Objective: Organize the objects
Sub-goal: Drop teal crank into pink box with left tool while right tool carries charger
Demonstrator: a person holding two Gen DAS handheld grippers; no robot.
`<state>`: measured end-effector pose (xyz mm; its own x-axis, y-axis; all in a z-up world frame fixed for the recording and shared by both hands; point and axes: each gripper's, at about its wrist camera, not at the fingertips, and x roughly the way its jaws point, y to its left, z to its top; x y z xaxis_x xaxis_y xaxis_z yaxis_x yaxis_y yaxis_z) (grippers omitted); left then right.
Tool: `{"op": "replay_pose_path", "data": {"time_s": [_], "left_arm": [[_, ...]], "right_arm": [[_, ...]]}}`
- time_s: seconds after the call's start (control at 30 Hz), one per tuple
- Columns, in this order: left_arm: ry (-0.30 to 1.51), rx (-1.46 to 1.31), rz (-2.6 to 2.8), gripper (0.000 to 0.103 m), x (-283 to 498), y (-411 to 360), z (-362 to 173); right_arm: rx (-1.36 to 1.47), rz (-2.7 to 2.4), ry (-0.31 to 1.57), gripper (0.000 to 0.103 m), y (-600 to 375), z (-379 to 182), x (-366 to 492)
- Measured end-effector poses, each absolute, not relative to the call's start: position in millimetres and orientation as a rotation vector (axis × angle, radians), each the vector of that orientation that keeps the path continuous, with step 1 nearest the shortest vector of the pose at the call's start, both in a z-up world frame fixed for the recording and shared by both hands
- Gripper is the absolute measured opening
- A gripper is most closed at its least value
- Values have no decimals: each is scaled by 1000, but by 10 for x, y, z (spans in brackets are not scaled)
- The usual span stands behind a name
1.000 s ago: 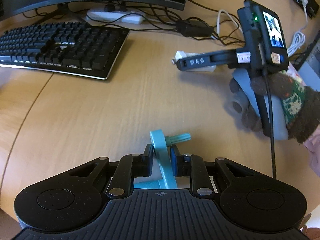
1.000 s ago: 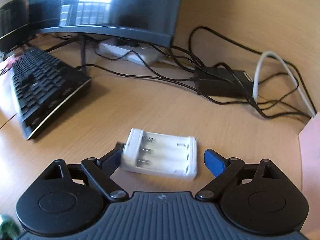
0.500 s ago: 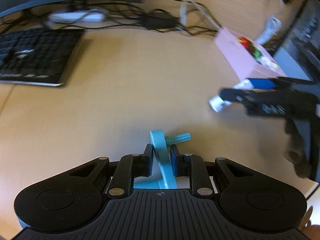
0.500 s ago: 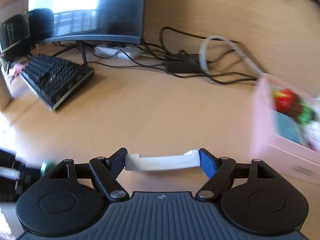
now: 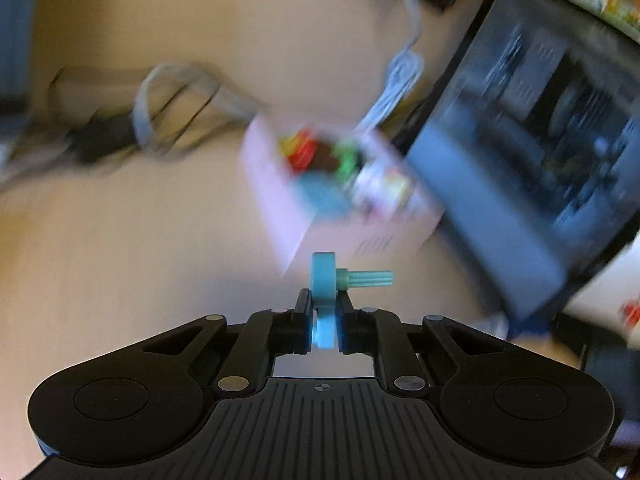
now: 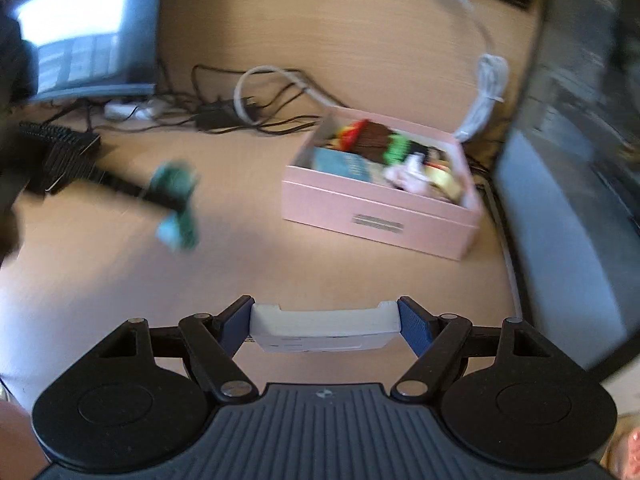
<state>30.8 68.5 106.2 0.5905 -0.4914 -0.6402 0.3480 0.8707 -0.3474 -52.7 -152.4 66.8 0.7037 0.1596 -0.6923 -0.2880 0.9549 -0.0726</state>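
The wooden table (image 6: pixel 360 40) is filling most of both views, carrying everything else. At the right edge a dark, blurred computer case (image 6: pixel 580 160) is standing just beside the pink box. A monitor (image 6: pixel 84 28) is glowing at the far left of the right wrist view, with a black keyboard (image 6: pixel 60 152) lying below it and a tangle of black and grey cables (image 6: pixel 256 112) running behind. The open pink box (image 6: pixel 380 216) is sitting on the table between the cables and the case, holding a jumble of red, green, brown and teal items too blurred to name; in the left wrist view the pink box (image 5: pixel 280 208) is lying just ahead of the fingers. The right claw (image 6: pixel 325 322) is clamping a white battery holder (image 6: pixel 324 328) across its length, holding it above the table short of the box. The left claw (image 5: pixel 323 320) is pinching a teal plastic part (image 5: pixel 324 280), a disc with a ribbed peg pointing right; it is showing as a blur in the right wrist view, left of the box.
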Motion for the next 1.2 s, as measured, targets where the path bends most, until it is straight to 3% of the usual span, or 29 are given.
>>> {"op": "replay_pose_path", "data": {"time_s": [0.17,0.27,0.5,0.87,1.07,1.13,1.17,1.2], "left_arm": [[658,-194,-517,14,779,262,1575],[695,-200,-544,14,1193,16,1680],[893,-179,-382,15,1843,-273,1094],[860,-284,-316,15,874,333,893],[898,-346,-291,15,276,592,726],[915,-357,-281,15,200,672,667],[922,-356,-265,15,177,710,642],[925,-352,-254,15,161,743,626]], "right_arm": [[-133,208,723,77,-1892,625,-575],[-103,217,723,77,-1998,565,-515],[-91,263,692,77,-1986,512,-478],[-106,218,653,77,-2012,578,-233],[-119,190,409,77,-1738,992,290],[-86,165,301,84,-1657,1074,452],[-100,155,284,97,-1593,1073,545],[-126,137,293,98,-1529,1047,615]]}}
